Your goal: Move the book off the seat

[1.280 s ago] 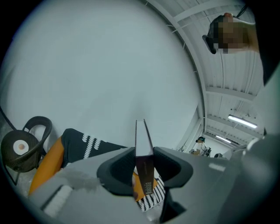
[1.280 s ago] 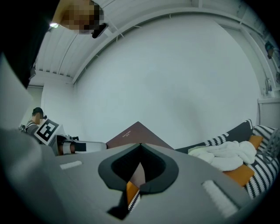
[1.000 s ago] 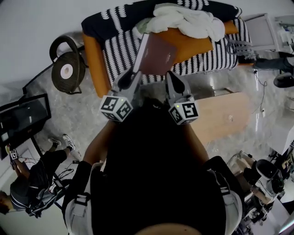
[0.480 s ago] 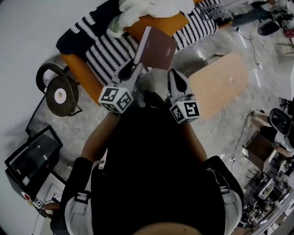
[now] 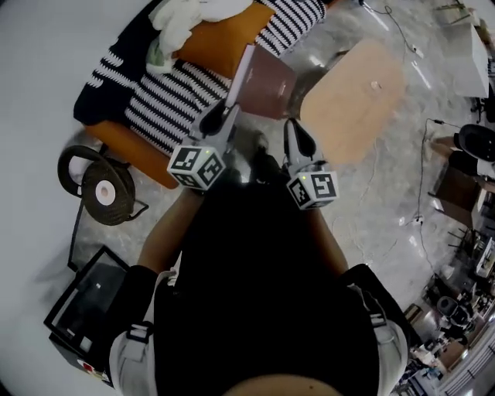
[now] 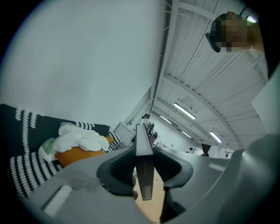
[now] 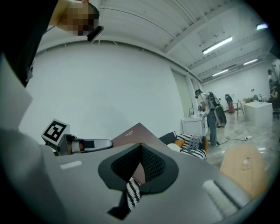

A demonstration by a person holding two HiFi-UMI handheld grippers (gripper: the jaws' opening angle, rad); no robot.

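Book: I see the book up in the air, standing on edge with its dark red cover facing the right gripper's side; it touches neither cushion nor floor; in the head view it sits over the front edge of the sofa and the pale floor beside it.
Left gripper: the left gripper has its fingers clamped on the book's spine edge; its own view shows the spine upright between the two ribbed pads, one pressed to each side.
Right gripper: the right gripper has its fingers together with nothing between them; its tip is just below the book's lower corner; I cannot tell whether it touches.
Sofa: orange seat under a black and white striped cover; a white cloth is bunched at the far end.
Wooden table: the wooden table stands on the floor near the sofa, beyond the right gripper.
Round stand: a dark round stand sits by the sofa's near corner.
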